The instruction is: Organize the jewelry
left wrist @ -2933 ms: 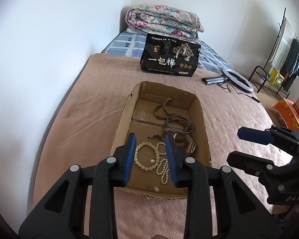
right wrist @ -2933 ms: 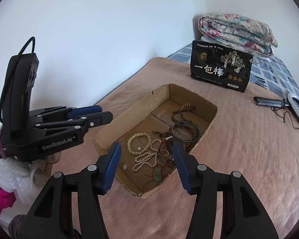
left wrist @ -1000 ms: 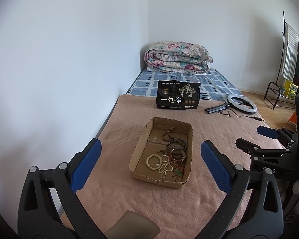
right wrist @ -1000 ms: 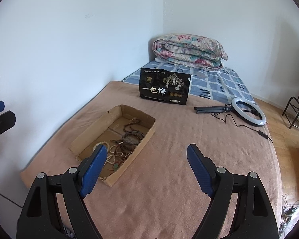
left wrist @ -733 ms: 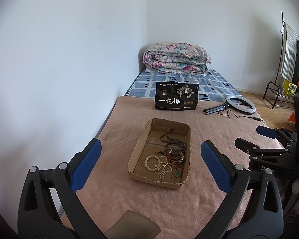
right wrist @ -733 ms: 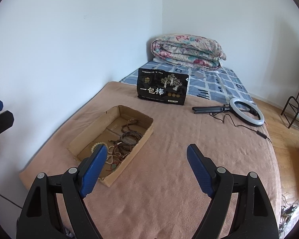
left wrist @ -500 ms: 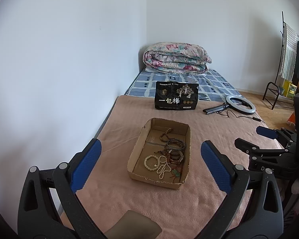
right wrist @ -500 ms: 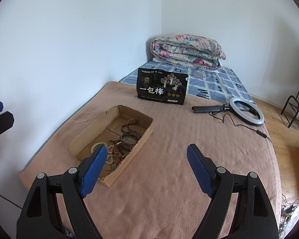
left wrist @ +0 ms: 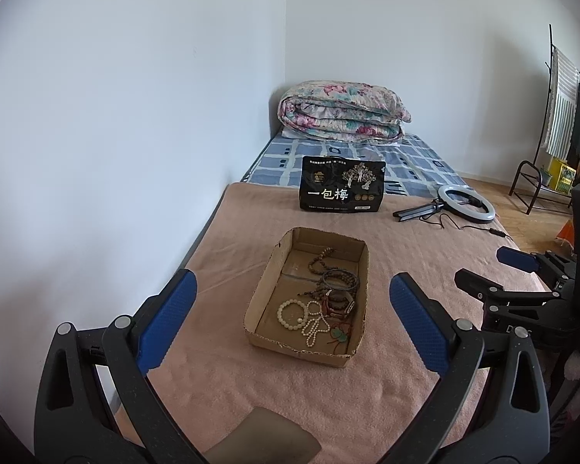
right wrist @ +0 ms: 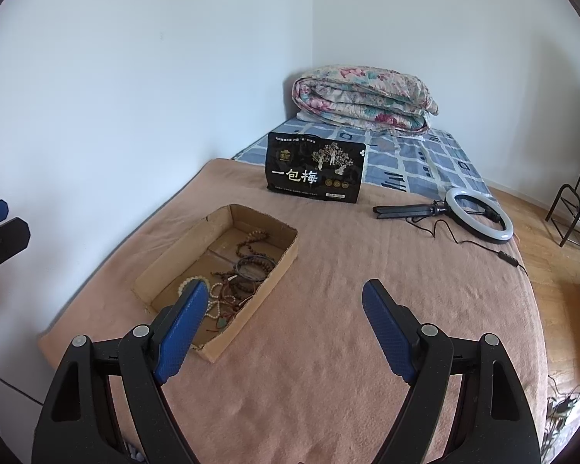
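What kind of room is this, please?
Most likely a bedroom: the cardboard box of jewelry sits on a bed, a folded floral quilt lies at its far end, and a clothes rack stands at the right.

Large white characters "一包梅" — on the black bag [left wrist: 343,190] standing on the bed

Open pink blanket [right wrist: 328,348] surrounds the cardboard box [left wrist: 265,290] on every side, with the widest clear stretch to its right. The box's upright walls fence the tangled bracelets [left wrist: 334,297], so access is only from above. A black snack bag [right wrist: 315,172] stands beyond it, a ring light [right wrist: 477,218] lies far right, and a wall [left wrist: 116,135] borders the left
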The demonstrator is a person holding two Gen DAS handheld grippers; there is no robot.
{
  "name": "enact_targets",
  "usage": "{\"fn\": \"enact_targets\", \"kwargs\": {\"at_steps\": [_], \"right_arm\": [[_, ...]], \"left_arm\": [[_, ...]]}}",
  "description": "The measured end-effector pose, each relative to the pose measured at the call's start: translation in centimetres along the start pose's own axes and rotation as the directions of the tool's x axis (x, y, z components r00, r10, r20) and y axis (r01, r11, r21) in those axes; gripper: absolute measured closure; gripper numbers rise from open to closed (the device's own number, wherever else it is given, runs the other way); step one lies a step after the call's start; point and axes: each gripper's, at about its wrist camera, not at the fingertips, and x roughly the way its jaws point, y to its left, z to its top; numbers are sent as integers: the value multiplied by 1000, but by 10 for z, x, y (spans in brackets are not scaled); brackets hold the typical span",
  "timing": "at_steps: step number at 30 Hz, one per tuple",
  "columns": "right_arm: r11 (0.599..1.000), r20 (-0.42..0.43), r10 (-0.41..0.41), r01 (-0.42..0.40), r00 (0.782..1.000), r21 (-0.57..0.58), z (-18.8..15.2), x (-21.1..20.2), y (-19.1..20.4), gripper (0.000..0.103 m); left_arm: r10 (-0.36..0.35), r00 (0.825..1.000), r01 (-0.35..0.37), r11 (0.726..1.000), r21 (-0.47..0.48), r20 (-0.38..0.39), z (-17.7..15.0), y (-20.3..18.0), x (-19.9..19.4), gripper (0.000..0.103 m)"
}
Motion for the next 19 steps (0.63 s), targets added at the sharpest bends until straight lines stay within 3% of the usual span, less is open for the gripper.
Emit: {"fn": "enact_targets", "kwargs": {"at_steps": [19], "right_arm": [[999, -21, -4, 4, 1000, 32, -4, 5, -10, 21]], "left_arm": [[2, 1000, -3, 1000, 26, 25, 3, 1, 3, 1]]}}
